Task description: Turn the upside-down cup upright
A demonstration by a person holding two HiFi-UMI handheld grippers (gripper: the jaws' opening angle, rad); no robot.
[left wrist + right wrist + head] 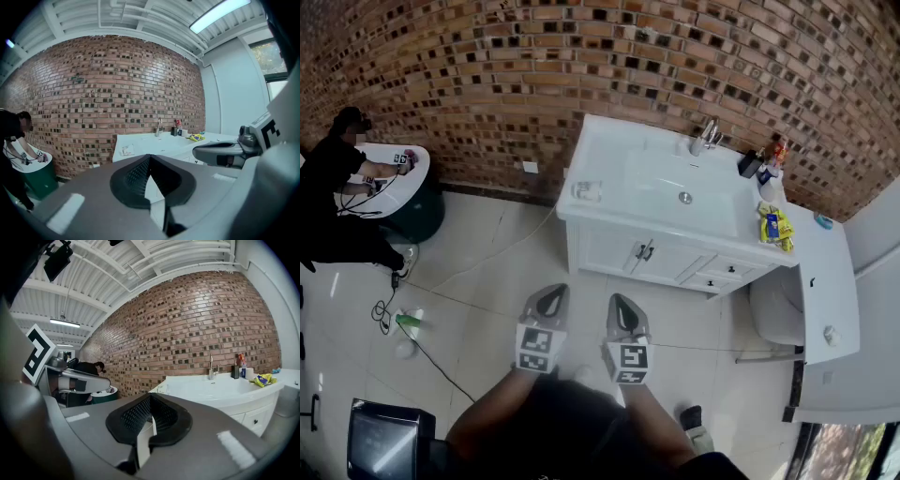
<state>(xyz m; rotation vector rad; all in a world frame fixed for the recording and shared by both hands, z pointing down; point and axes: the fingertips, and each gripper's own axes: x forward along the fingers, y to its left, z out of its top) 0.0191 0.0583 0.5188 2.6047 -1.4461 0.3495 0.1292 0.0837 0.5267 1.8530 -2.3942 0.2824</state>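
Note:
A small clear cup (587,190) stands on the front left corner of the white vanity top (619,202); which way up it is cannot be made out. The cup shows small and far off in the left gripper view (126,150) and the right gripper view (161,387). Both grippers hang over the tiled floor, well short of the vanity. My left gripper (551,302) (149,159) is shut, with nothing between its jaws. Close to its right, my right gripper (623,314) (151,399) is also shut and holds nothing.
The vanity has a sink basin (684,192), a faucet (705,138), bottles (773,155) and a yellow packet (775,228) at its right end. A toilet (778,309) stands beside it. A person (337,187) sits far left. A cable (431,361) crosses the floor.

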